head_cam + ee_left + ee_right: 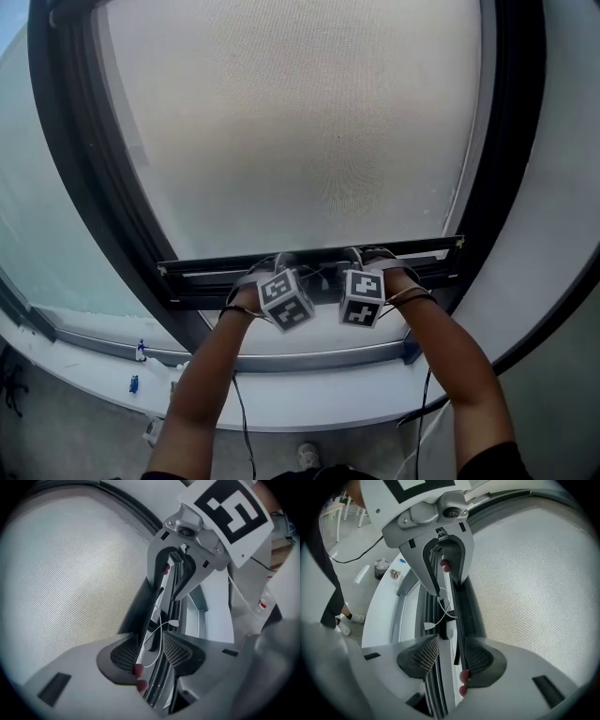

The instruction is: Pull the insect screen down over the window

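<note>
The grey mesh insect screen point(309, 122) covers most of the window, and its dark bottom bar point(206, 277) hangs a little above the sill. My left gripper point(272, 265) and right gripper point(361, 258) sit side by side at the bar's middle. In the left gripper view the bar point(150, 602) runs between the jaws of my left gripper point(151, 651), which are closed on it. The right gripper view shows my right gripper point(452, 657) clamped on the bar point(461, 616) the same way. A thin white pull cord point(443, 606) dangles between the two grippers.
The dark window frame point(94, 187) curves round the screen. Below lies the white sill point(309, 394), with a small bottle point(140, 351) and a blue item point(134, 382) at its left. Cables point(242, 412) hang from the grippers. A cup point(381, 568) stands on the floor.
</note>
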`<state>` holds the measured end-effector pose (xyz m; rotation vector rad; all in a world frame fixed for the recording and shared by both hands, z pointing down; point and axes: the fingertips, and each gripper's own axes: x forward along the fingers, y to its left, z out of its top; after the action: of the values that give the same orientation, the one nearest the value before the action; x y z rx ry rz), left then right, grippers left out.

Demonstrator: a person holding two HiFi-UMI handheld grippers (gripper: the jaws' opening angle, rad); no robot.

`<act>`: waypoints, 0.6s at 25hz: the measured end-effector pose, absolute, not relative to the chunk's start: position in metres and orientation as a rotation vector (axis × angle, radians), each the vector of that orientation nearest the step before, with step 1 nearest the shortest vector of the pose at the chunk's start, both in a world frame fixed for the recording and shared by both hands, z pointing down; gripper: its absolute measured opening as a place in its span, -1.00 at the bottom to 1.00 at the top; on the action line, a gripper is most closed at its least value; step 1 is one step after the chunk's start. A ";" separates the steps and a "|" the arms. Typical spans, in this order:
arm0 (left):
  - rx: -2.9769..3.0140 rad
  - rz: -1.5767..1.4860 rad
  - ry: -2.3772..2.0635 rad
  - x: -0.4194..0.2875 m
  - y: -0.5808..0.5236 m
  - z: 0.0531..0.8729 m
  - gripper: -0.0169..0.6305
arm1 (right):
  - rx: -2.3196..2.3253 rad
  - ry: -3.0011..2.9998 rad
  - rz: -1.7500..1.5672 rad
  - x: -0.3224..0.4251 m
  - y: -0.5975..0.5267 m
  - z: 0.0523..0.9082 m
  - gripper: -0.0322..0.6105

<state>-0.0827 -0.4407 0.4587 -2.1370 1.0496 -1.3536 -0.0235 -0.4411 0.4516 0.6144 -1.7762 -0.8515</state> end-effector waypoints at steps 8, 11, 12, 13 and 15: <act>-2.110 -1.373 1.067 -0.086 -0.440 0.459 -0.44 | 0.640 -1.790 -0.873 -0.028 -0.442 0.453 -0.35; -2.105 -1.378 1.069 -0.085 -0.441 0.459 -0.44 | 0.655 -1.786 -0.883 -0.027 -0.443 0.452 -0.35; -2.101 -1.382 1.070 -0.085 -0.441 0.460 -0.44 | 0.664 -1.789 -0.886 -0.027 -0.444 0.452 -0.35; -2.095 -1.388 1.071 -0.085 -0.442 0.461 -0.44 | 0.675 -1.794 -0.886 -0.027 -0.444 0.452 -0.35; -2.070 -1.404 1.078 -0.086 -0.443 0.461 -0.44 | 0.702 -1.801 -0.887 -0.026 -0.445 0.452 -0.35</act>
<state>-0.0855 -0.4434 0.4612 -2.0702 1.0779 -1.4036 -0.0264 -0.4449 0.4518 0.7021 -1.8012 -0.8869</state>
